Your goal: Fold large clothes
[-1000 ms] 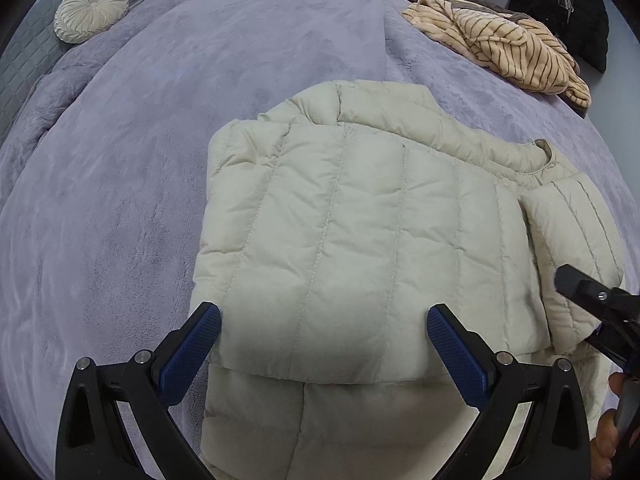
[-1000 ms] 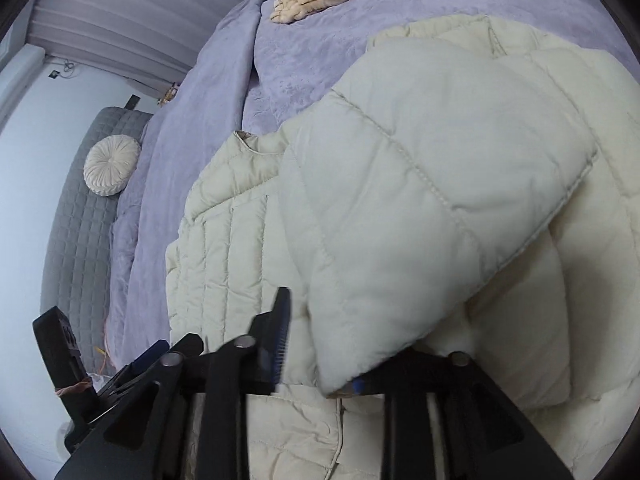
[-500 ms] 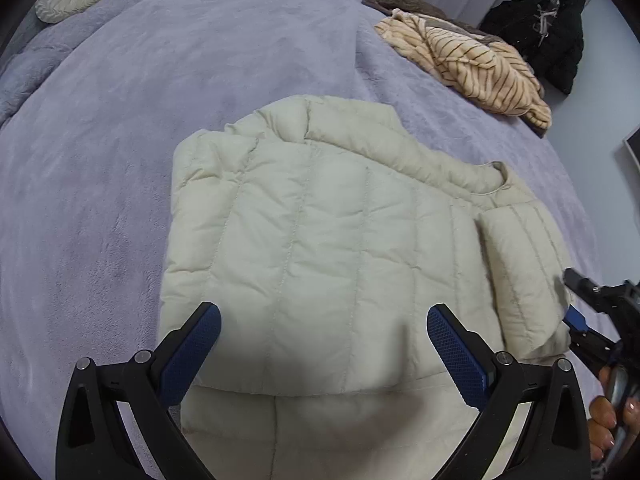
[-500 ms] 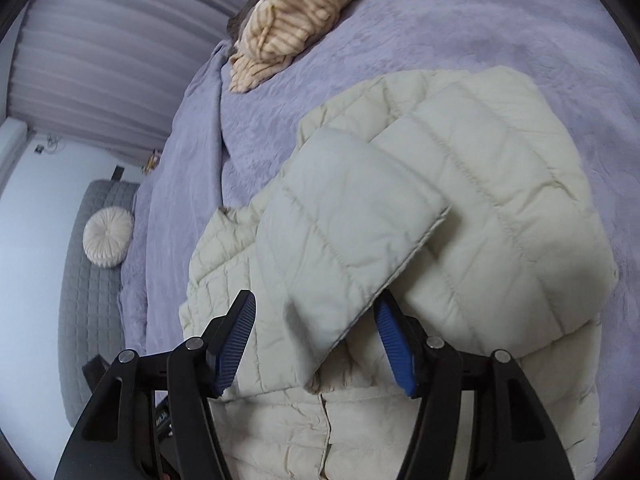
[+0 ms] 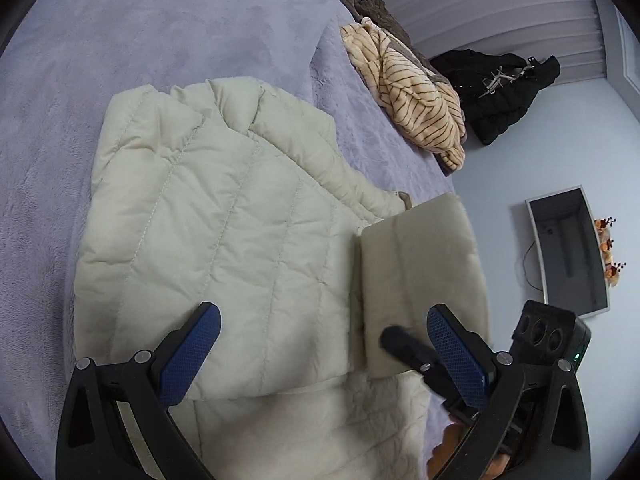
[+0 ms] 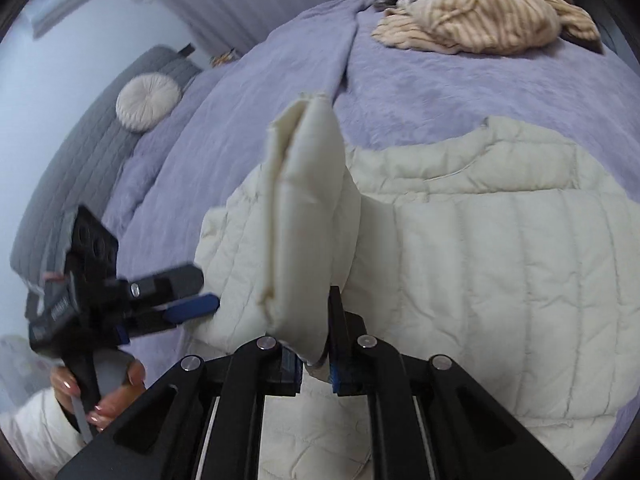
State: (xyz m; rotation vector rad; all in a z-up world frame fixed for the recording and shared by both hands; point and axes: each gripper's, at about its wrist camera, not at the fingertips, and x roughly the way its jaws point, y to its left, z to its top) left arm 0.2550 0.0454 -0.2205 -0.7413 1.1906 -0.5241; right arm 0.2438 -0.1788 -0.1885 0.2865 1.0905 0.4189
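Observation:
A cream quilted puffer jacket (image 5: pixel 224 240) lies partly folded on the lilac bed cover (image 5: pixel 120 32). My left gripper (image 5: pixel 324 352) is open and empty, hovering over the jacket's lower fold. My right gripper (image 6: pixel 314 364) is shut on the jacket's sleeve (image 6: pixel 308 220) and holds it upright above the jacket body (image 6: pixel 500 280). The sleeve also shows in the left wrist view (image 5: pixel 420 264), raised at the jacket's right side, with the right gripper's finger (image 5: pixel 408 350) at its lower edge. The left gripper shows in the right wrist view (image 6: pixel 188 292), left of the sleeve.
A striped tan garment (image 5: pixel 408 88) and a brown one (image 5: pixel 376 8) lie at the bed's far edge. A black coat (image 5: pixel 504 84) lies on the floor beyond. A grey bin (image 5: pixel 568 252) stands on the floor. A round cushion (image 6: pixel 148 100) rests by the grey headboard (image 6: pixel 80 160).
My right gripper has closed on the sleeve and lifted it upright off the jacket. My left gripper has swung right, still open above the jacket.

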